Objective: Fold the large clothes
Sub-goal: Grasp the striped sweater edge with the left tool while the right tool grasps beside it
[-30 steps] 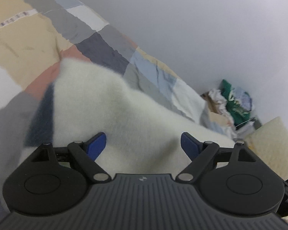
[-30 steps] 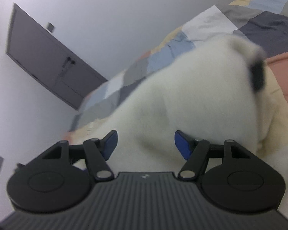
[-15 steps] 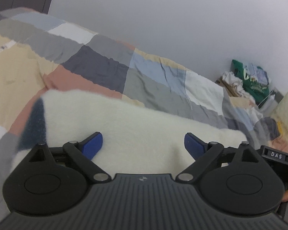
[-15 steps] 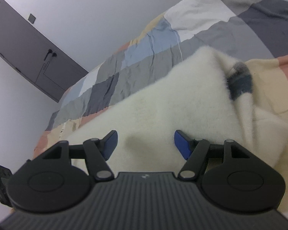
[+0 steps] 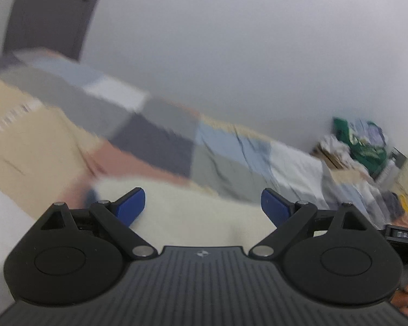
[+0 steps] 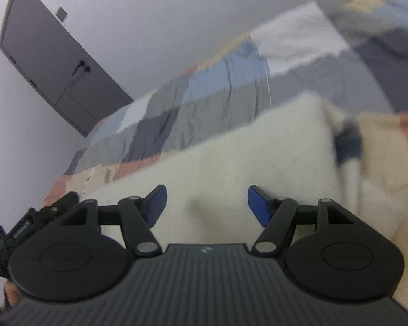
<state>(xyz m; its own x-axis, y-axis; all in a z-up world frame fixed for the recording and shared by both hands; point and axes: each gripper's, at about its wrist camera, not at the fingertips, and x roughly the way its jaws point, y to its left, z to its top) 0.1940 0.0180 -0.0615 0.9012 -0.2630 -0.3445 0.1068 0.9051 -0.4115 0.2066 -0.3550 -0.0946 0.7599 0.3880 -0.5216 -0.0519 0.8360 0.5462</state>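
Cream fleece garment (image 6: pixel 258 163), thick and fluffy with a dark navy patch (image 6: pixel 349 141) at one edge, lay in a long folded band across the patchwork quilt (image 6: pixel 217 92) of grey, blue, white and salmon squares. It sat just ahead of both tools. The left gripper (image 5: pixel 203 203) stood with its blue pads spread wide, nothing pinched between them, the fleece (image 5: pixel 193 203) showing below the gap. The right gripper (image 6: pixel 206 203) also stood apart, its pads clear of the pile on either side. Trouble from here would likely come from the bulk: thick pile could spring back and undo the fold once nothing held it. Motion blur in both views suggested quick movement, so a low pad might snag the fleece and drag the band askew.
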